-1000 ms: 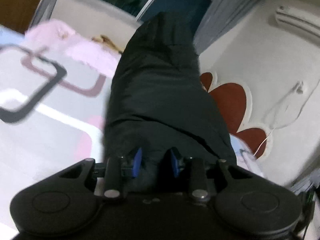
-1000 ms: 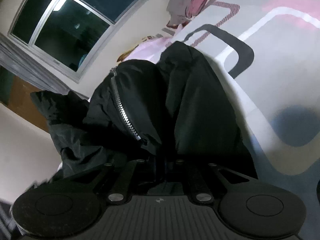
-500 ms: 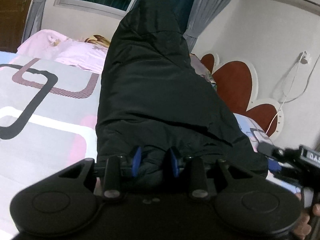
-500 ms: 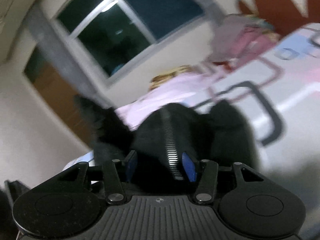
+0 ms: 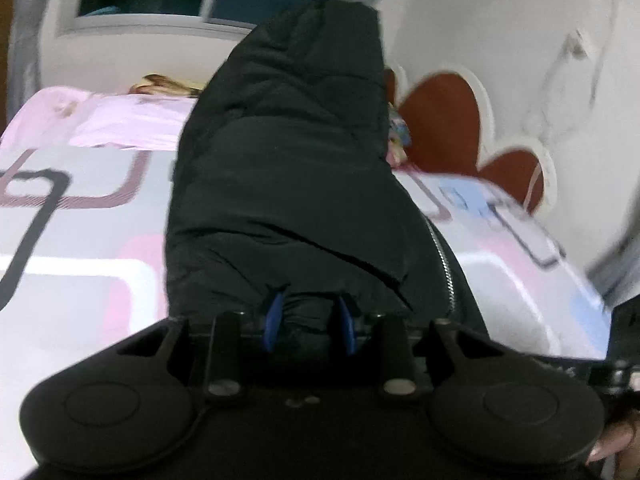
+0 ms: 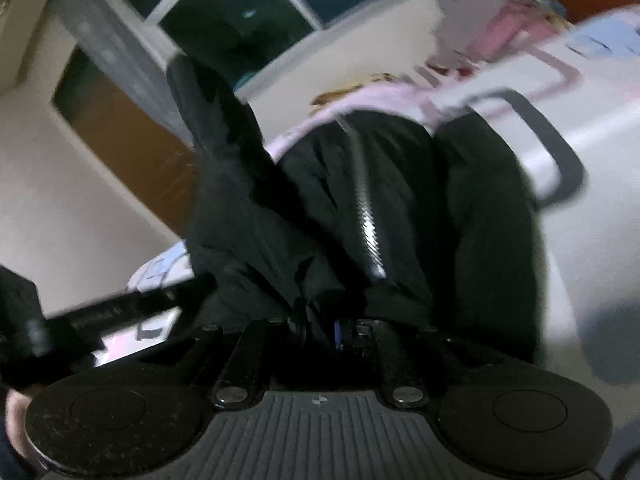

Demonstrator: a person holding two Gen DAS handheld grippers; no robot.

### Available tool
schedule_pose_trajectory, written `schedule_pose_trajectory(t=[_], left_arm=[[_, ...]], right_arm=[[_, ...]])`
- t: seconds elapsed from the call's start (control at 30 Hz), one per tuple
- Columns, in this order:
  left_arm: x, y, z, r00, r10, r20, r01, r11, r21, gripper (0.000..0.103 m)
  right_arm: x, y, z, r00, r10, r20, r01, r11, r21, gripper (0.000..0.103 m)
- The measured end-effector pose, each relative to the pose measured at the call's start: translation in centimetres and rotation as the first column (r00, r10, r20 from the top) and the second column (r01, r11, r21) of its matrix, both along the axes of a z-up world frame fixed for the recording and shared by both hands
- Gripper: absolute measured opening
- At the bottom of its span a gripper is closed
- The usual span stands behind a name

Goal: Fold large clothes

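Note:
A black padded jacket [image 5: 288, 184] with a silver zipper [image 5: 442, 256] hangs over the patterned bed [image 5: 80, 248]. My left gripper [image 5: 310, 322] is shut on a bunch of the jacket's fabric between its blue pads. In the right wrist view the same jacket [image 6: 360, 208] fills the middle, its zipper [image 6: 368, 216] running down toward my right gripper [image 6: 320, 330], which is shut on the fabric. One sleeve [image 6: 212, 112] sticks up to the left. The left gripper's body [image 6: 100, 312] shows at the lower left of that view.
The bed sheet [image 6: 600, 140] has grey, pink and white rounded shapes. A pink pillow [image 5: 120, 124] lies at the bed's far side. A red flower-shaped headboard [image 5: 448, 136] stands at the right. A window [image 6: 248, 20] and a wooden door [image 6: 120, 132] are behind.
The right gripper's pads were apart around the zipper half a second ago and are now closed on the fabric. The left gripper has kept its hold and swung a little, and the two grippers have come closer.

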State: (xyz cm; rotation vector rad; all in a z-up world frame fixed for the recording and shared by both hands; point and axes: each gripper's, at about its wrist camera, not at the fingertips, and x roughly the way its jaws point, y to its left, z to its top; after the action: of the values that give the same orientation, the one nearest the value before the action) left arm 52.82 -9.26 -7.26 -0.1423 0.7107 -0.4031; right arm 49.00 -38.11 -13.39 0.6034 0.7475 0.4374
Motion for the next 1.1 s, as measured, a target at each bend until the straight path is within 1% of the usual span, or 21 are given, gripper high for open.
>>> schedule_pose_trajectory(t=[0.07,0.1,0.13,0.17,0.23,0.27,0.3,0.33,0.37,0.43,0.47,0.57,0.67,0.73,0.77,0.8,0.83,0.87,0.97,1.03,1.1], left_arm=[[-0.1,-1.9,-0.5,1.0,-0.011,0.011,0.011,0.999,0.034,0.028],[-0.1,-2.6,-0.6,1.0,-0.019,0.022,0.017,0.998,0.062,0.028],[0.0,-3.0,-0.4,0.999,-0.022,0.026,0.02,0.997,0.073,0.03],[0.1,-2.7,-0.1,0.999,-0.032,0.023,0.031,0.998,0.056,0.032],[0.1,-0.9,1.3,0.999,-0.031,0.024,0.031,0.999,-0.025,0.03],[-0.4,0.6,2.3,0.998,-0.017,0.063,0.022,0.997,-0.075,0.032],[-0.5,2.2,3.1,0.994,0.027,0.106,-0.017,0.996,-0.092,0.032],[0.0,3.6,3.4,0.991,0.077,0.114,-0.066,0.993,-0.096,0.029],[0.8,4.9,3.2,0.989,0.116,0.096,-0.106,0.989,-0.106,0.029],[3.3,7.0,1.9,0.987,0.157,0.017,-0.152,0.974,-0.166,0.029],[4.2,7.3,1.3,0.986,0.164,-0.009,-0.163,0.969,-0.184,0.029],[6.0,6.7,-0.2,0.988,0.15,-0.039,-0.155,0.961,-0.229,0.029],[6.3,6.1,-0.5,0.989,0.138,-0.051,-0.145,0.968,-0.207,0.029],[6.5,5.9,-0.3,0.99,0.133,-0.048,-0.14,0.972,-0.187,0.029],[6.6,6.0,-0.4,0.99,0.131,-0.05,-0.138,0.972,-0.191,0.029],[6.7,5.8,-0.2,0.991,0.126,-0.052,-0.134,0.972,-0.192,0.029],[6.5,5.9,-0.1,0.991,0.12,-0.051,-0.128,0.973,-0.191,0.029],[6.4,5.9,-0.1,0.992,0.114,-0.048,-0.121,0.975,-0.188,0.029],[6.2,4.9,0.0,0.994,0.105,-0.043,-0.111,0.978,-0.176,0.029],[6.3,4.8,0.1,0.994,0.098,-0.042,-0.104,0.981,-0.166,0.029],[6.3,4.7,0.2,0.995,0.087,-0.039,-0.092,0.984,-0.155,0.029]], right_arm=[[-0.1,-1.0,-1.8,0.998,-0.032,-0.044,0.035,0.997,0.062,0.009],[0.0,-1.4,-2.1,0.998,-0.04,-0.056,0.044,0.996,0.076,0.009],[0.0,-1.5,-2.2,0.997,-0.042,-0.059,0.047,0.995,0.083,0.009],[0.0,-1.6,-2.2,0.998,-0.038,-0.059,0.043,0.995,0.087,0.009],[-0.1,-1.9,-2.0,0.998,-0.022,-0.06,0.028,0.995,0.093,0.009],[-0.2,-1.9,-1.9,0.998,-0.017,-0.06,0.022,0.996,0.092,0.009],[-0.3,-1.9,-1.8,0.998,-0.012,-0.059,0.017,0.996,0.085,0.009],[-0.3,-1.8,-1.7,0.998,-0.008,-0.057,0.012,0.997,0.079,0.009],[-0.1,-1.8,-1.6,0.998,-0.007,-0.056,0.011,0.997,0.077,0.009],[0.4,-1.8,-1.6,0.998,-0.006,-0.058,0.011,0.997,0.078,0.009],[0.7,-1.5,-1.7,0.998,-0.005,-0.058,0.01,0.997,0.076,0.009],[1.6,-1.2,-1.7,0.998,0.003,-0.061,0.001,0.997,0.072,0.009],[1.8,-1.2,-1.3,0.998,0.021,-0.061,-0.017,0.997,0.07,0.01],[1.8,-1.4,-0.1,0.999,0.016,-0.03,-0.014,0.999,0.051,0.01],[1.8,-1.5,0.6,1.0,0.009,-0.016,-0.009,0.999,0.044,0.017],[1.8,-1.7,1.6,1.0,-0.002,0.02,0.001,0.999,0.034,0.033],[2.0,-1.8,2.6,0.998,-0.014,0.062,0.012,1.0,0.028,0.043],[2.5,-1.8,3.5,0.996,-0.017,0.089,0.015,1.0,0.019,0.048],[5.1,-1.4,5.9,0.991,-0.011,0.132,0.013,1.0,-0.013,0.048],[7.2,-0.5,7.4,0.988,0.0,0.157,0.01,0.998,-0.063,0.048],[9.3,0.6,8.5,0.984,0.022,0.177,-0.007,0.996,-0.09,0.048]])
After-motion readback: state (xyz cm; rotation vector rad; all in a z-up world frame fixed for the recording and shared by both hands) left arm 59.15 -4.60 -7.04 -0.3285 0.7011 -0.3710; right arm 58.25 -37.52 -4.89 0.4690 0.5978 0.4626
